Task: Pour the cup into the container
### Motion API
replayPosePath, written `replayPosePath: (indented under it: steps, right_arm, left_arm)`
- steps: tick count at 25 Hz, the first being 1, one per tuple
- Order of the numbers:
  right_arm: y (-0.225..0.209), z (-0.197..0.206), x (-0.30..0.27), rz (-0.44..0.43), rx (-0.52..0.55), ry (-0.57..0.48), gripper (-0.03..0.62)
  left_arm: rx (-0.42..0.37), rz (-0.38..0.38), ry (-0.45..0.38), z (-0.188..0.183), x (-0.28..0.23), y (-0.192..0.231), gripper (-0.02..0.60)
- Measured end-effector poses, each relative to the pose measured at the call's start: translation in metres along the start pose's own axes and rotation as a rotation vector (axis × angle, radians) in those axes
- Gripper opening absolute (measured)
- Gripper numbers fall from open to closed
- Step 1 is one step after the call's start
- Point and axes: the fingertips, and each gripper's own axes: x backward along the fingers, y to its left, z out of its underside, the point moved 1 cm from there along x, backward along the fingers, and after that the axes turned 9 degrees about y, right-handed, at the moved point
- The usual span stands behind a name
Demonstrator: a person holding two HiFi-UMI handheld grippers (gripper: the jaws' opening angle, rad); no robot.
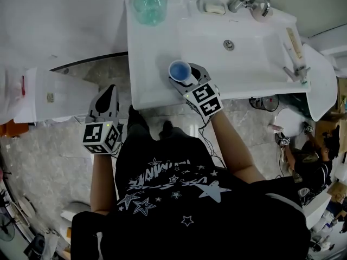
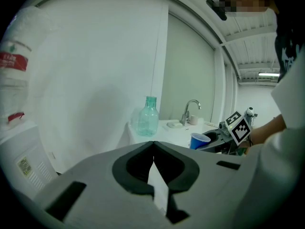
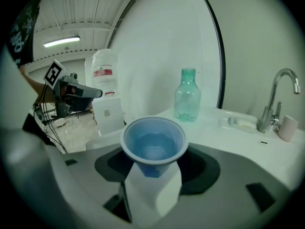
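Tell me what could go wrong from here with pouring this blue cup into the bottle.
1. The bottle has a narrow mouth and the cup a wide rim, so liquid may splash onto the counter.
2. The right gripper grips the cup low, so it may tip.
3. The left gripper is away, so nothing steadies the bottle.

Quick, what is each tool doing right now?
Left tool: closed, holding nothing.
Right tool: closed on the blue cup.
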Motion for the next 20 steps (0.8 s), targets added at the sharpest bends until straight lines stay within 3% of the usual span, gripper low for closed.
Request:
replayPosePath:
  steps: [20]
  right_arm:
    - [-0.093,-0.101,0.006,0.192,-0.153,-0.093,0.275]
  left_arm:
    - [-0.104,0.178,-0.081,-0.103,-0.106,0.065,0.009]
